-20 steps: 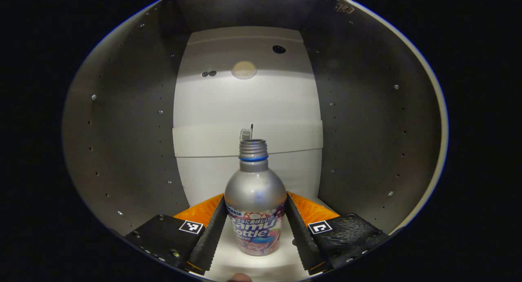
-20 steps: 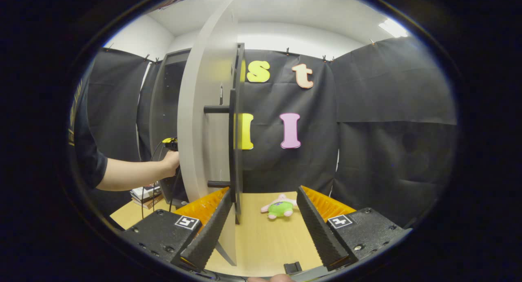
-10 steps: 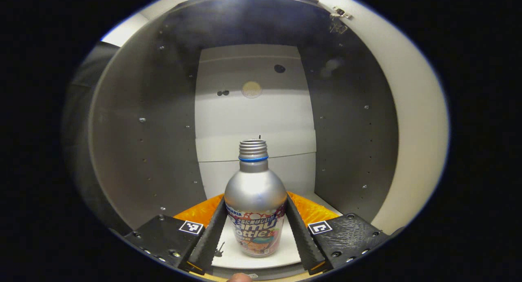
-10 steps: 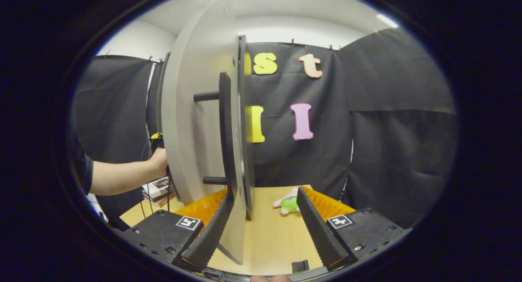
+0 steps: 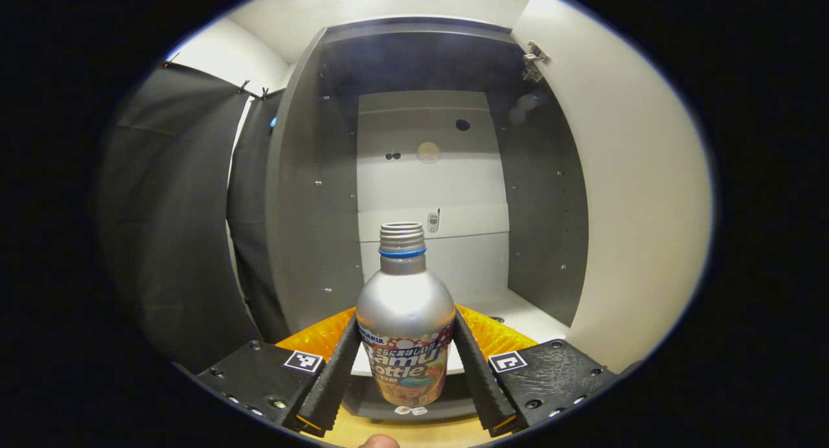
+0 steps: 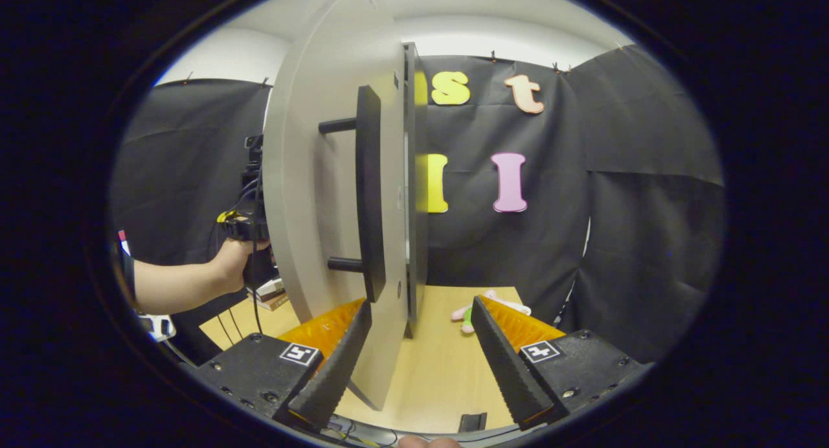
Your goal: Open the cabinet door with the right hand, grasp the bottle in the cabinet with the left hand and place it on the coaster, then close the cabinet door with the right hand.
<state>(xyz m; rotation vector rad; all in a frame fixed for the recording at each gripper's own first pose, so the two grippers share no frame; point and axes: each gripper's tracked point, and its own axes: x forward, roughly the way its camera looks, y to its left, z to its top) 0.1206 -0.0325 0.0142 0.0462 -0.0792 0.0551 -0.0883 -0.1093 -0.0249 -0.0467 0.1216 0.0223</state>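
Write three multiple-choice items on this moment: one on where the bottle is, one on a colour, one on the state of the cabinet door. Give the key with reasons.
1. Where is the bottle?
A. lying on the cabinet floor
B. upright between the jaws of the left gripper
C. on the wooden table

2. What colour is the ring around the bottle's neck?
A. blue
B. red
C. green

3. What state is the cabinet door in?
A. shut flush
B. taken off its hinges
C. swung open

Key: 1 B, both jaws press the bottle's sides in the left gripper view. 2 A, a blue band sits under the threaded mouth. 3 C, the right gripper view meets the door edge-on and the cabinet interior stands exposed.
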